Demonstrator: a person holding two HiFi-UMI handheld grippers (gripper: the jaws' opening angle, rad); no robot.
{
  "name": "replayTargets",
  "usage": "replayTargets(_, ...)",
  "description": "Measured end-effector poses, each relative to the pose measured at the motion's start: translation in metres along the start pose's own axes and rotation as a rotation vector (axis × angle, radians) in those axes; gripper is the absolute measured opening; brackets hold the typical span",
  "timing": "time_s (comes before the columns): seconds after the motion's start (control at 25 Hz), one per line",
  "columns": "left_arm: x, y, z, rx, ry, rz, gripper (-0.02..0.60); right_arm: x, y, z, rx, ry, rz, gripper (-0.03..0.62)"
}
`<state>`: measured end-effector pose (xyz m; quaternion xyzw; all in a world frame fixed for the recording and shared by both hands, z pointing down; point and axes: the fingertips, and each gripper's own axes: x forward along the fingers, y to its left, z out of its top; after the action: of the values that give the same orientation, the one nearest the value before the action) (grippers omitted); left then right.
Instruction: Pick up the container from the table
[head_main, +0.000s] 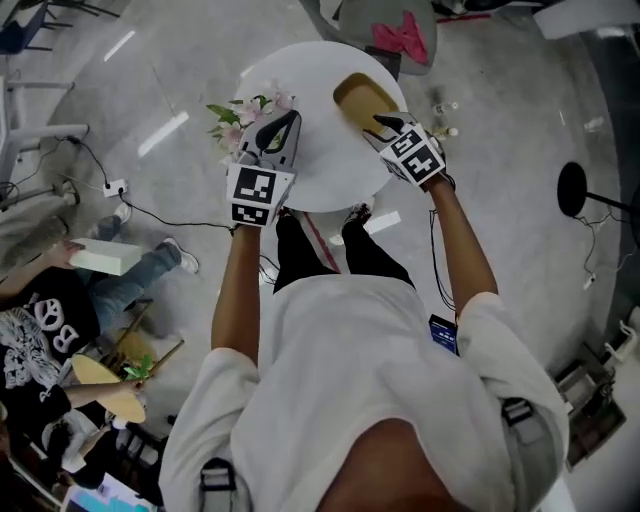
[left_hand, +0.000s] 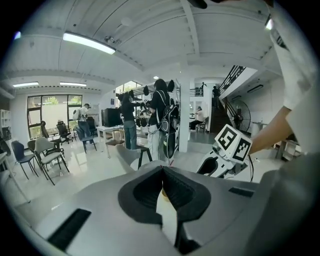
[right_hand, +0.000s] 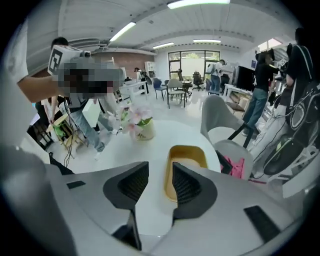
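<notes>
Leaning in white shirt (head_main: 340, 360) over round table (head_main: 320, 175). Holding right gripper (head_main: 386, 124), jaws spread with nothing gripped, over near rim of yellow container (head_main: 362, 97) lying at table's far right edge. Holding left gripper (head_main: 286, 124), jaws clenched empty, beside flower pot (head_main: 238, 122) at left edge.

A round white table (head_main: 322, 178) carries two things, set well apart. A yellow oblong container (head_main: 360, 97) lies near its far right edge, and a small pot (right_hand: 143, 133) of pink and white flowers stands at the left edge. The container seems empty, though part of its inside is hidden.
</notes>
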<state>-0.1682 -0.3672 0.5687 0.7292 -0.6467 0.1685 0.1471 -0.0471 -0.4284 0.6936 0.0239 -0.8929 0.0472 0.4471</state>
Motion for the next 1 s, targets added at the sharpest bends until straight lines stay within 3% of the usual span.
replayTargets(0.32,0.005,-0.001,-0.041,0.000,0.073,-0.035,0.017,0.076,-0.002,-0.066,-0.046,0.241,0.034,0.158)
replayTargets(0.48,0.001,0.004,-0.055,-0.016,0.089,-0.044,0.017,0.095,-0.009,-0.078,-0.102,0.334,0.004,0.138)
replayTargets(0.72,-0.003,0.017,-0.062,-0.046,0.095,-0.031,0.017,0.107,-0.011,-0.084,-0.255,0.419,-0.004,0.080)
replayTargets(1.0,-0.006,0.027,-0.050,-0.025,0.069,-0.038,0.017,0.109,-0.013,-0.078,-0.263,0.430,-0.026,0.031)
